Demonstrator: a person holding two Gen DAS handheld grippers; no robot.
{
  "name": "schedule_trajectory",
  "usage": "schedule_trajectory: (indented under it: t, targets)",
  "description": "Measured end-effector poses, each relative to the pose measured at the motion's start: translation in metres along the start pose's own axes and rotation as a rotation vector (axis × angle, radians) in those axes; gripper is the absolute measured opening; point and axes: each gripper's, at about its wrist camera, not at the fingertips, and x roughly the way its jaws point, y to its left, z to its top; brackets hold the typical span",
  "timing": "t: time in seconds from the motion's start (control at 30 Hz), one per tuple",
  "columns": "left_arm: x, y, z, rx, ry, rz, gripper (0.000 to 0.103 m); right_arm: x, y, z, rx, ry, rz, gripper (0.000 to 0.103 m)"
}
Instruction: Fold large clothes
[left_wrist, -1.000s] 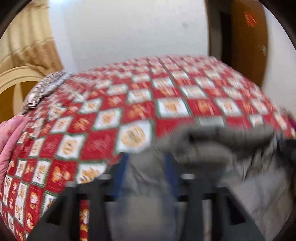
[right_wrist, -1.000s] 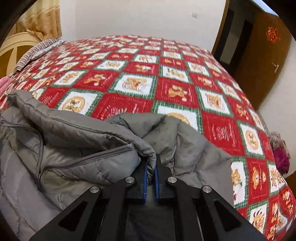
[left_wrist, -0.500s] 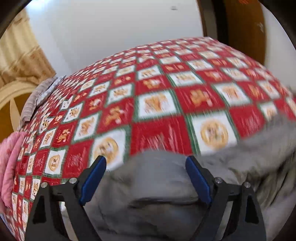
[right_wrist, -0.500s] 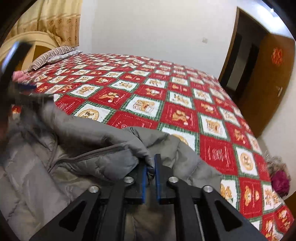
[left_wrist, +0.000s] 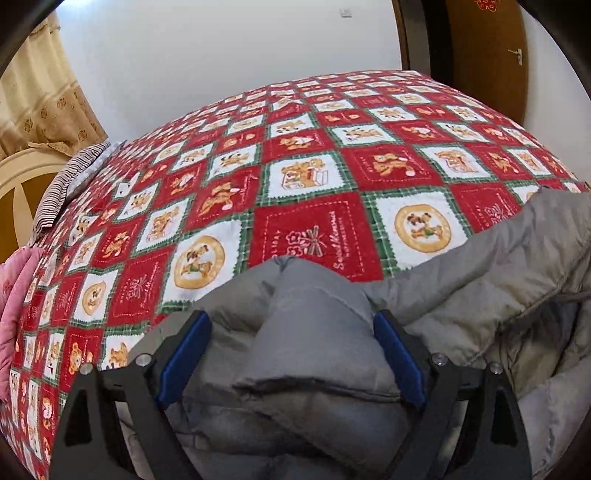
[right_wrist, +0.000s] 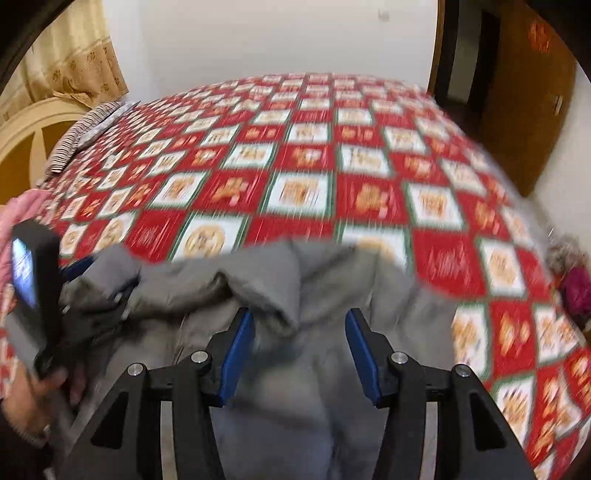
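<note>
red, white and green patchwork quilt (left_wrist: 314, 166) is covering the bed and filling the middle of both views, with a white wall (left_wrist: 221, 48) running across the top and a brown door (left_wrist: 484, 55) standing at the upper right. a striped pillow (left_wrist: 70, 177) is lying at the left edge of the quilt, a beige curtain (left_wrist: 40, 107) is hanging in the upper left, and pink fabric (left_wrist: 14, 302) is showing at the far left.

a grey padded jacket (left_wrist: 314, 332) is lying on the near part of the quilt, spreading across the lower centre and lower right of the left wrist view. the left gripper (left_wrist: 291, 354) is standing with its blue pads wide apart, a puffed fold of the jacket sitting between them, not pinched.

in the blurred right wrist view the jacket (right_wrist: 295, 314) is occupying the lower centre. the right gripper (right_wrist: 299, 350) is also spread apart, its pads either side of the grey cloth. at the lower left of that frame the left gripper's body (right_wrist: 33, 291) is showing, with the person's hand (right_wrist: 26, 402) holding it.
</note>
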Motion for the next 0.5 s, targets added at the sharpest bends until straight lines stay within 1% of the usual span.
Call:
schedule_trajectory:
  t: [0.03, 0.07, 0.13, 0.2, 0.23, 0.27, 0.3, 0.33, 0.4, 0.43, 0.47, 0.5]
  targets:
    - [0.000, -0.001, -0.002, 0.007, -0.003, 0.003, 0.093, -0.005, -0.006, -0.007, 0.005, -0.001, -0.015, 0.053]
    - [0.000, -0.001, -0.002, 0.011, -0.005, 0.004, 0.093, -0.011, -0.012, -0.014, 0.016, -0.021, -0.054, 0.053]
    - [0.001, -0.002, -0.003, 0.013, -0.005, 0.009, 0.093, -0.027, -0.024, -0.019, 0.049, -0.090, -0.108, 0.053]
    - [0.003, -0.002, -0.002, 0.015, -0.005, 0.017, 0.094, -0.041, -0.028, -0.014, 0.088, -0.163, -0.085, 0.053]
    - [0.003, -0.002, -0.002, 0.016, -0.005, 0.019, 0.094, -0.046, -0.027, -0.009, 0.103, -0.204, -0.055, 0.053]
    - [0.003, -0.002, -0.002, 0.019, -0.005, 0.022, 0.094, -0.048, -0.023, -0.001, 0.103, -0.252, 0.002, 0.053]
    - [0.002, -0.003, -0.001, 0.021, -0.007, 0.027, 0.094, -0.044, -0.015, 0.010, 0.082, -0.270, 0.046, 0.053]
    - [0.001, -0.003, -0.001, 0.022, -0.009, 0.032, 0.094, -0.035, -0.008, 0.019, 0.061, -0.252, 0.051, 0.053]
    - [-0.009, 0.000, 0.002, 0.009, -0.028, 0.047, 0.094, -0.005, 0.010, 0.038, 0.011, -0.184, 0.074, 0.053]
    - [-0.018, 0.004, 0.005, -0.013, -0.046, 0.048, 0.094, 0.014, 0.019, 0.043, -0.020, -0.123, 0.076, 0.053]
    - [-0.025, 0.008, 0.008, -0.034, -0.063, 0.038, 0.094, 0.033, 0.028, 0.044, -0.055, -0.057, 0.056, 0.053]
    - [-0.037, 0.014, 0.013, -0.066, -0.094, 0.015, 0.094, 0.043, 0.033, 0.039, -0.076, -0.026, 0.032, 0.052]
